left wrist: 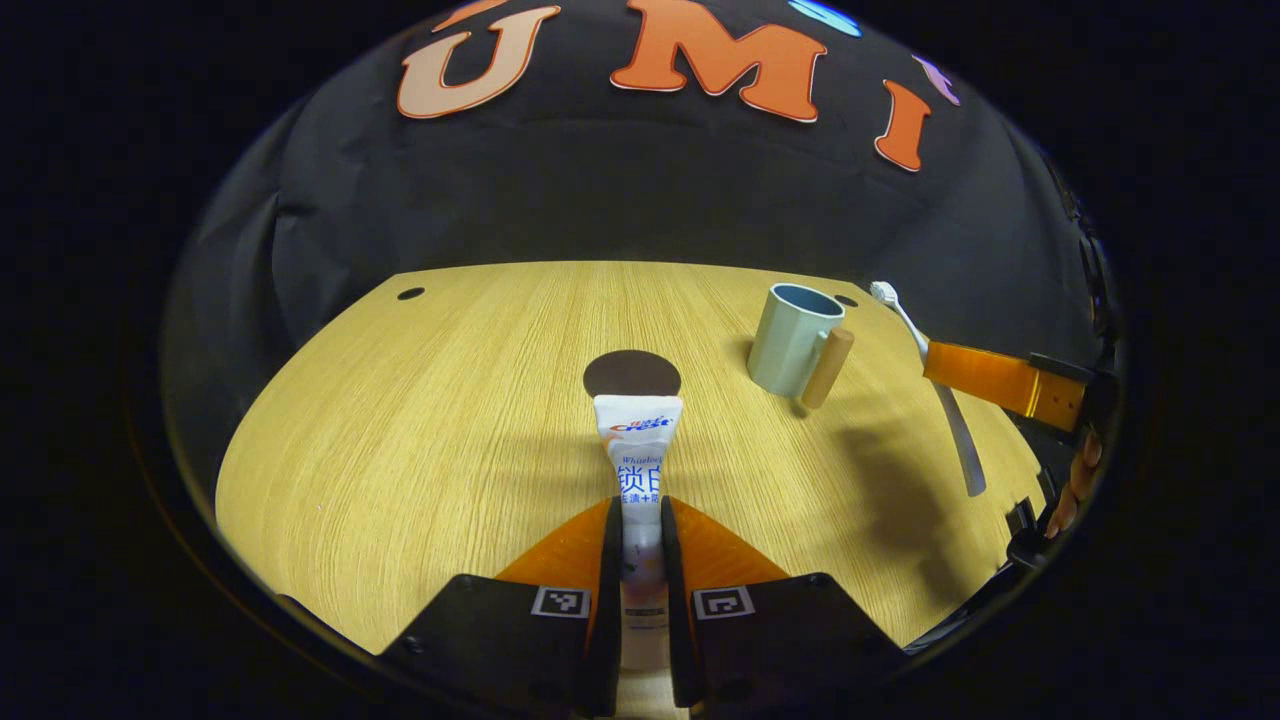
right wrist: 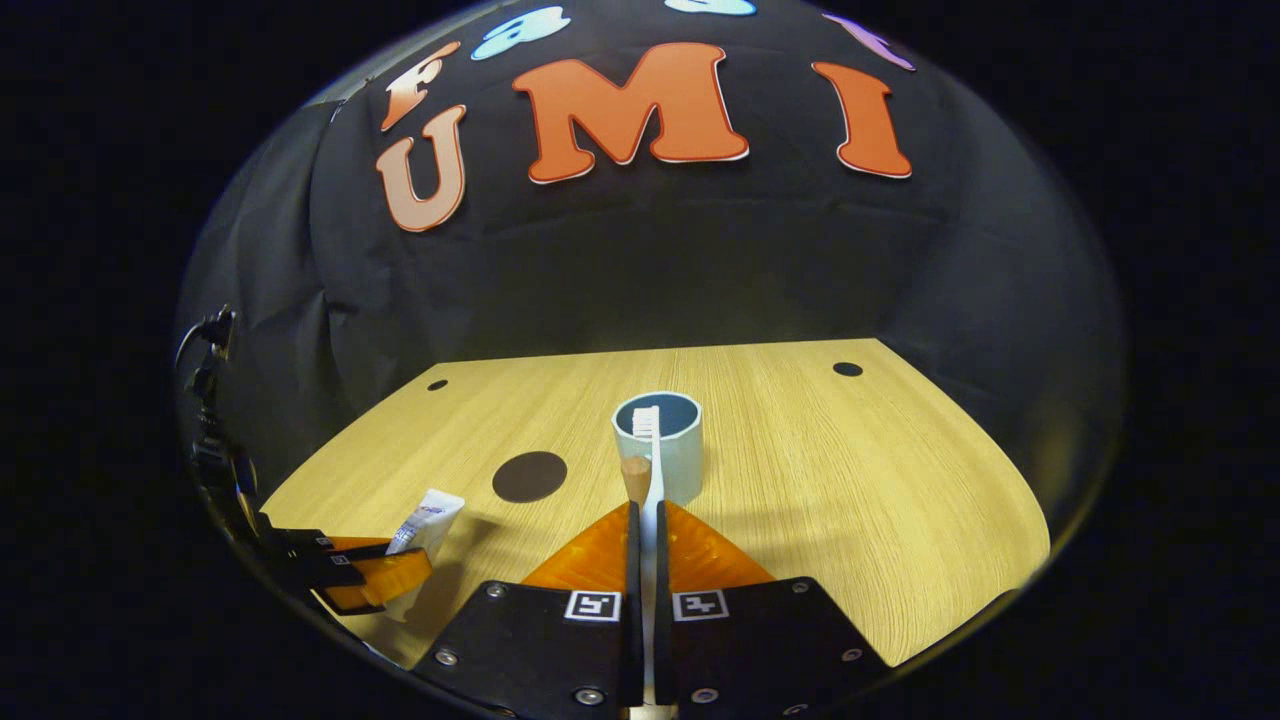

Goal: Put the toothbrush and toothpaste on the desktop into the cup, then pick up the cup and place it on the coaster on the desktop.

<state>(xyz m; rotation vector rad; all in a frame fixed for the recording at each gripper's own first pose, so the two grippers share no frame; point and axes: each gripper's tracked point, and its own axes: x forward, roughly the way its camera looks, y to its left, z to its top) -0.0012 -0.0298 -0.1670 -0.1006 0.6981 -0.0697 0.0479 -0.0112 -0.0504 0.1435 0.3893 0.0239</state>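
In the left gripper view my left gripper [left wrist: 640, 515] is shut on a white toothpaste tube [left wrist: 637, 450], held above the wooden desk and pointing at the dark round coaster [left wrist: 632, 373]. The pale blue cup [left wrist: 790, 338] with a wooden handle stands to the right of the coaster. My right gripper [right wrist: 646, 518] is shut on a white toothbrush [right wrist: 649, 470], whose bristled head lines up with the cup [right wrist: 662, 445] ahead. From the left gripper view, the right gripper [left wrist: 990, 378] holds the toothbrush [left wrist: 930, 370] just right of the cup. The left gripper [right wrist: 375, 575] and tube [right wrist: 425, 520] appear at the lower left of the right gripper view.
The wooden desk [left wrist: 420, 440] has small dark holes near its back corners [left wrist: 411, 293] [right wrist: 847, 369]. The black cloth wall rises right behind the desk's far edge. The coaster [right wrist: 529, 476] lies left of the cup.
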